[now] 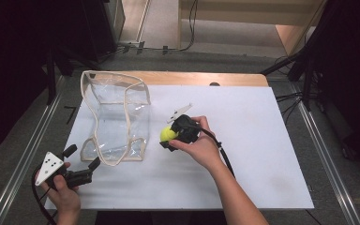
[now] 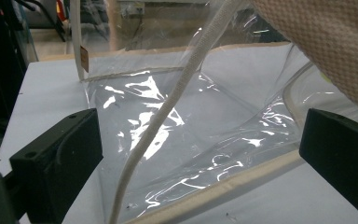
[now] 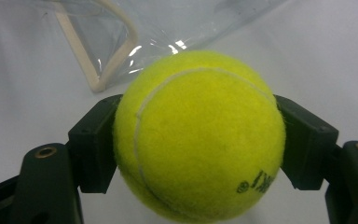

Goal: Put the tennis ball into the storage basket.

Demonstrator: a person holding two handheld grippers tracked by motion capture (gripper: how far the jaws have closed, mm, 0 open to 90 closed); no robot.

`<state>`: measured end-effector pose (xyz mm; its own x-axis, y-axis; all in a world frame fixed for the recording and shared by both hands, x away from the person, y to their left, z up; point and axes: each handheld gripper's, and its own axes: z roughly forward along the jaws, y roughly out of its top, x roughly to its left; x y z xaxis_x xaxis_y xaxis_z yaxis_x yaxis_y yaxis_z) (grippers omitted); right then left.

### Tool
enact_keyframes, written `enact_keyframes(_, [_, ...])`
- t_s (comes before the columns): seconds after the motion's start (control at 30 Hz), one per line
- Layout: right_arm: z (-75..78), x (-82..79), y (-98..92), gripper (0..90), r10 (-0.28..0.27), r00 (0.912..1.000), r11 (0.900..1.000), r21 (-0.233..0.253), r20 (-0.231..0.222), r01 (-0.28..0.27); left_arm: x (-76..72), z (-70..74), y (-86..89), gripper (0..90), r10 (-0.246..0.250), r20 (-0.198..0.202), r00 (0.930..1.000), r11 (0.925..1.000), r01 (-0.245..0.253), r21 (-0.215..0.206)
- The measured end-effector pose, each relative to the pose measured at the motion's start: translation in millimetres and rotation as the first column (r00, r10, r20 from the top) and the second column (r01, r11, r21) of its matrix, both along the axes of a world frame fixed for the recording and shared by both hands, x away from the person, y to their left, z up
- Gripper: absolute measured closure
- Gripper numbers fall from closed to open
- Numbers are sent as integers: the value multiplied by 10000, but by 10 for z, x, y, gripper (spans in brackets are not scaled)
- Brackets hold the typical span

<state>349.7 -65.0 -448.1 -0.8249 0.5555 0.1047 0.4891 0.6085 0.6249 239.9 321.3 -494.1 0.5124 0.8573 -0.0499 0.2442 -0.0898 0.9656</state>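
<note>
**Ball in the tongs, bag waiting to be opened**

I've got the tennis ball (image 3: 196,140) clamped square between the jaws of my right tongs (image 1: 168,136), both pads pressing its sides, and it sits just above the white worktop (image 1: 262,140), a little to the right of the clear bag (image 1: 115,119). My left tongs (image 1: 80,159) are spread apart at the bag's near corner, gripping nothing yet. In the left gripper view the beige webbing trim (image 2: 165,112) runs right between the jaws. My call: close the left on that trim, not the slippery film, and lift to hold the mouth open. Then bring the ball in over the rim, low and slow, and release only once it's well inside. The risk, I'd say, is the floppy wall folding in and blocking the ball.
</note>
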Motion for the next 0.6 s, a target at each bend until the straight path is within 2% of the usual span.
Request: enact_keyframes(0.6, [206, 47, 134, 233, 378, 9992, 9990, 235, 86, -380, 3, 0, -1, 0, -22, -4, 10000, 10000, 22, 13])
